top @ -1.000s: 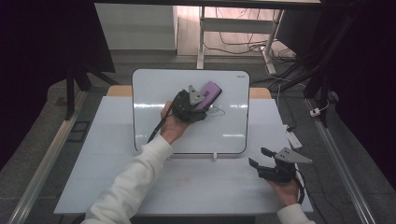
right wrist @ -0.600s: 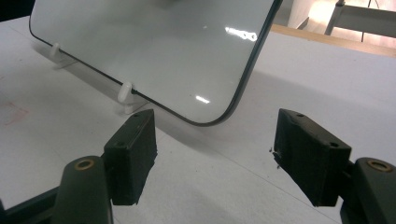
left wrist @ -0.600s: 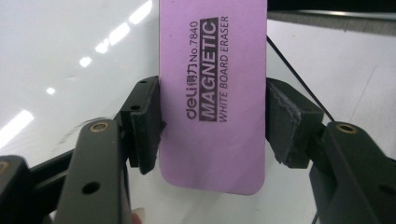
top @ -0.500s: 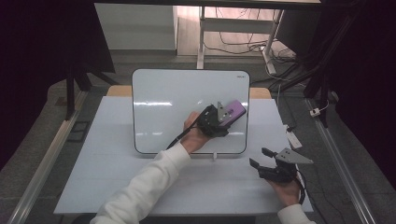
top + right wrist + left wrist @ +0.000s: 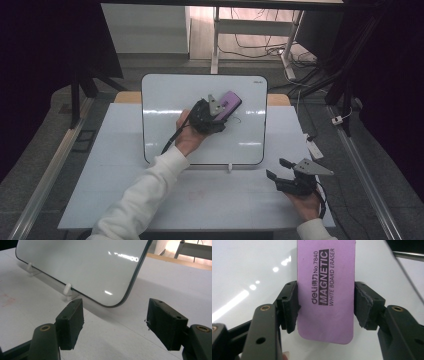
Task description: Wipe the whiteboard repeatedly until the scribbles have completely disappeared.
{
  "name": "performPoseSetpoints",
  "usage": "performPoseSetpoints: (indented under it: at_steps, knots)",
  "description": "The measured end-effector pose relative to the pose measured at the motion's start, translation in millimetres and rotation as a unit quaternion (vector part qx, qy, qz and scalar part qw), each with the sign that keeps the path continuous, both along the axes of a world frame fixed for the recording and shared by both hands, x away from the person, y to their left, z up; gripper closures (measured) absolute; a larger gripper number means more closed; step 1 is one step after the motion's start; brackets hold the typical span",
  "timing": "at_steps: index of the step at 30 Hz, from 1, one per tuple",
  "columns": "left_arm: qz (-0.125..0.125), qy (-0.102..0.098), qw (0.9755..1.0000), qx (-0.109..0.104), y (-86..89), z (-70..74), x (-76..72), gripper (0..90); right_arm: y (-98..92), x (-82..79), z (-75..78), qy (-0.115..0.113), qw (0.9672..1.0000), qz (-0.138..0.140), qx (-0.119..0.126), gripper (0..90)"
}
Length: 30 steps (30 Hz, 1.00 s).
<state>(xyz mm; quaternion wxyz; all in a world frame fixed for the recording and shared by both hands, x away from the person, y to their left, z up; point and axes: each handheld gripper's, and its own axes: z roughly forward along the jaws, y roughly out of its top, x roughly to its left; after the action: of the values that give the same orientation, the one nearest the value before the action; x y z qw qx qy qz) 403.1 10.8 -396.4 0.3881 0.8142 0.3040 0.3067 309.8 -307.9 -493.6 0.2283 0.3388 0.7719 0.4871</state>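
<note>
From the high view, I have my left gripper (image 5: 220, 111) up against the whiteboard (image 5: 165, 100), which stands tilted back on small white feet on the white table (image 5: 125, 175); its jaws pinch the purple eraser (image 5: 229, 104) by its long sides, and the eraser lies flat on the board's upper right part, beside a faint scribble (image 5: 239, 119) of marker. My left hand (image 5: 187, 135) and white sleeve (image 5: 145, 200) reach in from the bottom edge. My right gripper (image 5: 279, 169) sits low at the table's right front, well apart from the board, held in my right hand (image 5: 306, 202), with its jaws spread and nothing between them. In the left gripper view, I see the eraser (image 5: 326, 290) close up, its printed label reading "MAGNETIC WHITE BOARD ERASER", with both black pads (image 5: 289, 307) pressed on its edges and the glossy board (image 5: 249, 272) behind it. In the right gripper view, my own two jaws stand apart over the bare table (image 5: 117, 340), the pads (image 5: 71, 323) holding nothing, and the board's (image 5: 82, 262) lower rounded corner rests just ahead on one of its white feet (image 5: 67, 288).
</note>
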Motion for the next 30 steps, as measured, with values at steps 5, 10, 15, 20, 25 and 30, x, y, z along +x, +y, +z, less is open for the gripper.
performPoseSetpoints:
  at_steps: [5, 10, 15, 20, 25, 30]
  knots:
    - [-0.028, 0.004, 0.9995, 0.014, -27.4, -7.0, -1.6, 41.6, -1.7, -0.5, 0.3, -0.001, 1.0000, -0.002, 0.002, 29.0]
    - [-0.056, 0.013, 0.9982, 0.019, -47.4, -11.8, -2.2, 41.6, -2.9, -0.6, 0.1, -0.001, 1.0000, -0.002, 0.004, 29.0]
    - [-0.064, 0.015, 0.9976, 0.021, -51.1, -13.1, -2.6, 41.6, -2.6, -0.7, -0.1, 0.000, 1.0000, -0.002, 0.001, 29.0]
    - [-0.035, 0.001, 0.9994, 0.003, -34.0, -1.4, 3.3, 41.7, -3.3, -1.1, 0.0, -0.001, 1.0000, -0.003, 0.002, 29.0]
    - [-0.002, -0.008, 0.9997, -0.022, -10.2, 13.0, 12.7, 41.7, -3.2, -0.8, -0.4, -0.001, 1.0000, -0.002, 0.001, 29.0]
    - [-0.002, -0.013, 0.9998, -0.016, -14.0, 12.5, 13.8, 41.6, -2.8, -0.5, -0.7, 0.000, 1.0000, -0.001, 0.001, 29.0]
